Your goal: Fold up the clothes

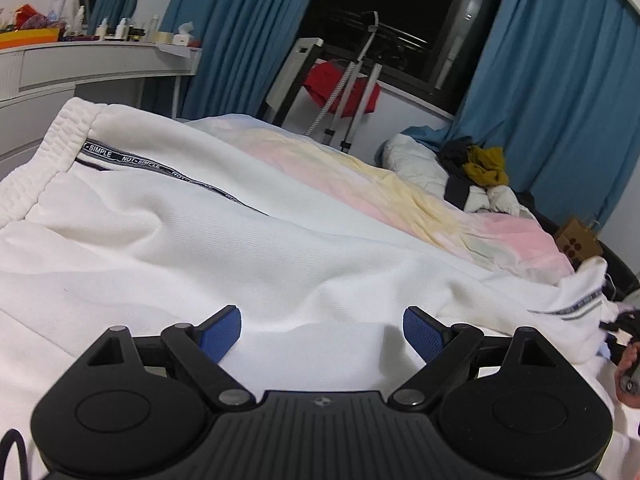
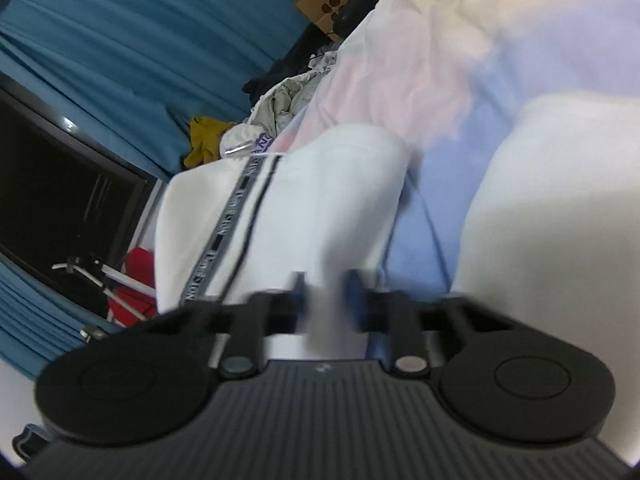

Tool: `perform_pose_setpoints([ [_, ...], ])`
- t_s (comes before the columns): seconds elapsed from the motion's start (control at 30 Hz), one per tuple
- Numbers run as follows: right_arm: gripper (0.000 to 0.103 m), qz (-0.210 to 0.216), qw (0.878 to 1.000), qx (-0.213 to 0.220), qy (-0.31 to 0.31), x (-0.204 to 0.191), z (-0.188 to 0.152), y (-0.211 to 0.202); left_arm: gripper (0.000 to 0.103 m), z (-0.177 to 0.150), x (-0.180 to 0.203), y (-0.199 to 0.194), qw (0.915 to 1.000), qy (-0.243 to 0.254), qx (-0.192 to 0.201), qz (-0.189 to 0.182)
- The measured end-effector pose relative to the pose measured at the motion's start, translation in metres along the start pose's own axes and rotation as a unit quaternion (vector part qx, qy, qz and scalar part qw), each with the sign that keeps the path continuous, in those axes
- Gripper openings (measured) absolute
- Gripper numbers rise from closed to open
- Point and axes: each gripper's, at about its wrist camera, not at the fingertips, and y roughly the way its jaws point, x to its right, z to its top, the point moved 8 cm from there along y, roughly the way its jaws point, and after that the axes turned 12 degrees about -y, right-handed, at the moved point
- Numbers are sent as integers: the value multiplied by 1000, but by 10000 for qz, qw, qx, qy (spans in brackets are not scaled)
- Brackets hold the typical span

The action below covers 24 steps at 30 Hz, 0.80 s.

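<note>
While the white trousers (image 1: pixel 192 240) lie spread on the bed (image 1: pixel 400 184), waistband toward its far-left corner, my left gripper (image 1: pixel 322 330) hovers wide apart over them. My right gripper (image 2: pixel 326 300) pinches one leg end; the long axis runs left-right.

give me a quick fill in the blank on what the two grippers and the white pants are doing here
1. The left gripper hovers over the white pants with its jaws ____.
2. The right gripper is shut on a fold of ____ fabric.
3. The tape down the pants' side seam reads NOT-____.
4. The curtains by the window are ____.

Missing words: open; white; SIMPLE; blue
</note>
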Motion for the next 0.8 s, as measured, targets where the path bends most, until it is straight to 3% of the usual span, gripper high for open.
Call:
perform_pose_setpoints([
  [0.1, 8, -195, 9990, 275, -284, -7, 8, -10, 90, 2, -4, -1, 9999, -35, 53, 113],
  [0.2, 6, -264, 9980, 496, 281, 8, 20, -30, 90, 4, -10, -7, 9997, -96, 70, 217],
  [0.27, 6, -373, 9976, 478, 336, 24, 22, -36, 90, 5, -13, -11, 9995, -195, 36, 262],
  [0.33, 6, -548, 9980, 232, 198, 36, 13, -33, 90, 8, -15, -19, 9991, -306, 19, 278],
  [0.57, 8, -710, 9962, 78, -489, 20, 5, -77, 90, 24, -26, -62, 9978, -566, -127, 310],
  [0.8, 8, -724, 9848, -206, -1568, -22, -13, -140, 90, 13, -24, -106, 9985, 134, -50, 528],
])
